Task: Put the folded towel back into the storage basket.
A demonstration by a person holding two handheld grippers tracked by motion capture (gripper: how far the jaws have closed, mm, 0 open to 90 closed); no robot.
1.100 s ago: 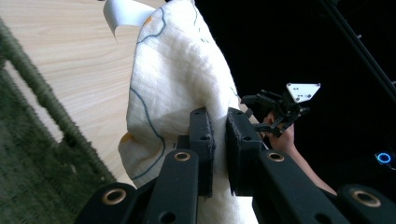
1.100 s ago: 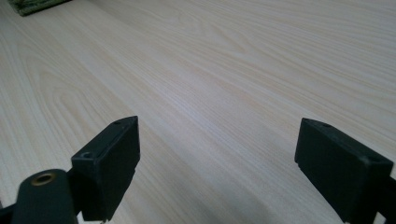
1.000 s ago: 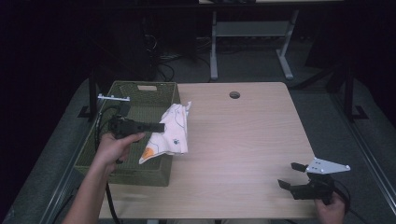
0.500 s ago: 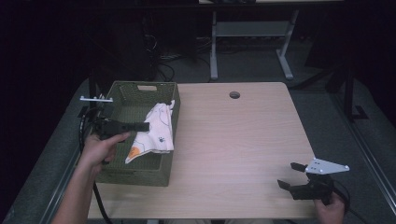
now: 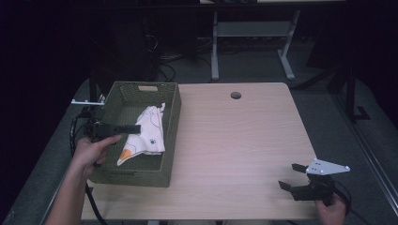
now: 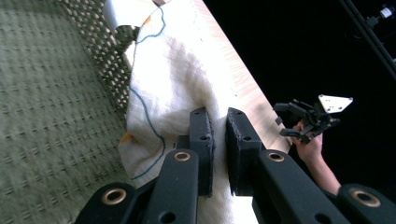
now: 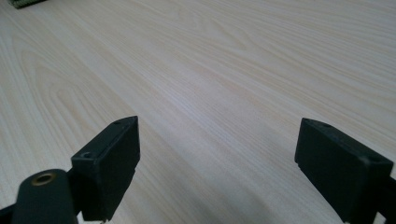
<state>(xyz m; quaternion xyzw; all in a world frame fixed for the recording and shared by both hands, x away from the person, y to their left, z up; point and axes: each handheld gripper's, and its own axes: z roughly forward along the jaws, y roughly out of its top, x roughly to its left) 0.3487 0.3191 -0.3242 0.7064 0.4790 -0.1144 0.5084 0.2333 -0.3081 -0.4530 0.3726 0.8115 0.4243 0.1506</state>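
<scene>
Basket (image 5: pixel 171 140): olive-green woven bin on the left part of the table, directly under and around the left gripper's jaws; its mesh wall and floor lie to the left of the jaws in the left gripper view (image 6: pixel 56 116).
Left gripper (image 5: pixel 133 128): held over the basket, jaws pinched together on a fold of the cloth (image 6: pixel 217 149).
Cloth (image 5: pixel 148 133): white, with blue stitched lines and orange patches; it hangs from the jaw tips inside the basket, draped against the wall on the far side of the jaws (image 6: pixel 173 79).
Table (image 5: pixel 244 140): pale wood, stretching between the two tools; a dark round hole (image 5: pixel 235 95) sits near its far edge.
Right gripper (image 5: pixel 293 176): at the near right corner, well apart from the basket, jaws spread wide with nothing between them, bare wood grain ahead (image 7: pixel 217 154).
</scene>
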